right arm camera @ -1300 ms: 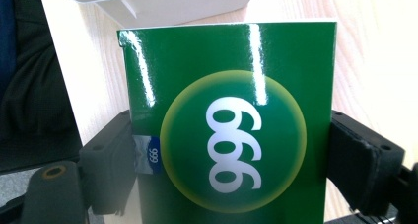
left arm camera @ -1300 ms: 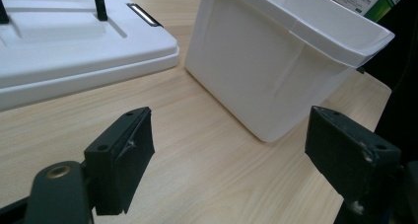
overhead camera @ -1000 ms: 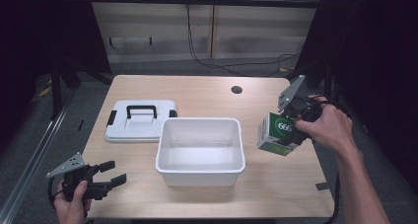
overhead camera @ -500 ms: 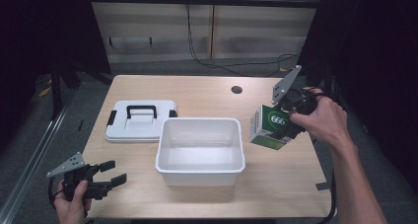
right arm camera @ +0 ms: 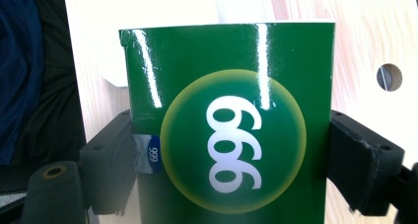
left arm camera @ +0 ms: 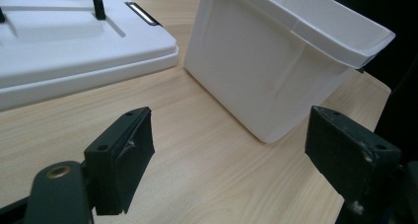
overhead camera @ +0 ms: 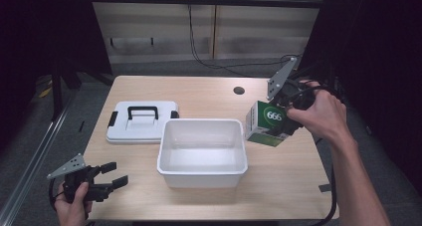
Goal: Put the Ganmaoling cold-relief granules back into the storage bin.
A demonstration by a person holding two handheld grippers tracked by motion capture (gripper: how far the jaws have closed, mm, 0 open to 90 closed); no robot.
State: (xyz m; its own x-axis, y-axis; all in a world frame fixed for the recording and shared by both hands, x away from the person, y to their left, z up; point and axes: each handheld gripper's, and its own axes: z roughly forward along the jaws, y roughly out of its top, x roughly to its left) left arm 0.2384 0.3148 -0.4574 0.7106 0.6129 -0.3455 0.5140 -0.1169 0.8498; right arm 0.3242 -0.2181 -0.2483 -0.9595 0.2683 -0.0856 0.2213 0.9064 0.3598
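A pale wooden worktop (overhead camera: 209,94) sits in a dim room, seen from above. At centre stands an empty white plastic bin (overhead camera: 202,150). To its upper left lies a flat white lid (overhead camera: 141,122) with a black handle.

At centre right of the frame, the right gripper (overhead camera: 281,117) holds a green carton (overhead camera: 265,122) marked 666, lifted and tilted just beside the bin's right rim. In the right gripper view, the 2 black jaws press against the carton's (right arm camera: 231,130) opposite side walls, around mid-height, with the glossy printed face towards the camera.

At lower left, the left gripper (overhead camera: 110,175) rests low by the worktop's front edge, near the bin's front left corner. In the left gripper view its jaws stand wide apart with nothing between them, facing the bin's (left arm camera: 276,71) outer wall.

The carton looks light and fairly stiff, but its shiny surface could slip and thin card walls could dent. A flat squeeze across 2 opposite sides, near the middle, seems the safest hold.
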